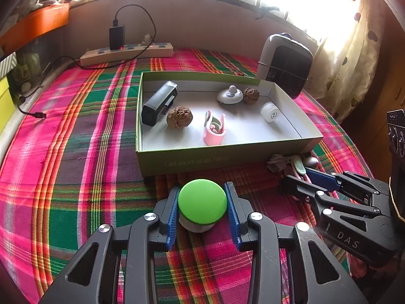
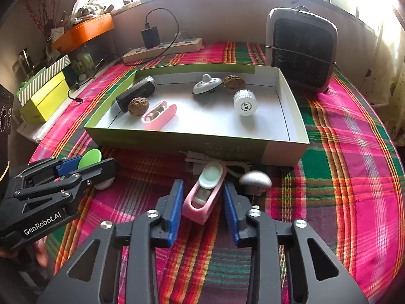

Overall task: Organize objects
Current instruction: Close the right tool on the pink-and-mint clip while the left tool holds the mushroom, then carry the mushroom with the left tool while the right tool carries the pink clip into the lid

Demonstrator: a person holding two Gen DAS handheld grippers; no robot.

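Observation:
A green-capped mushroom toy (image 1: pixel 202 202) sits on the plaid cloth between the fingers of my left gripper (image 1: pixel 202 190); the blue pads touch the cap's sides. My right gripper (image 2: pixel 203 187) is open around a pink case (image 2: pixel 203 196) with a pale green lid, pads a little apart from it. A silver mushroom toy (image 2: pixel 254 181) stands just right of it. The open green box (image 1: pixel 222 155) holds a black device (image 1: pixel 159 102), two walnuts (image 1: pixel 179 117), a pink case (image 1: pixel 214 130), a white gadget (image 1: pixel 229 95) and a white bottle (image 1: pixel 269 111).
A heater (image 2: pixel 301 50) stands behind the box at the right. A power strip (image 2: pixel 164 48) with a charger lies at the back. Yellow-green boxes (image 2: pixel 43 96) sit at the left edge. Grey plastic bits (image 2: pixel 197 162) lie by the box front.

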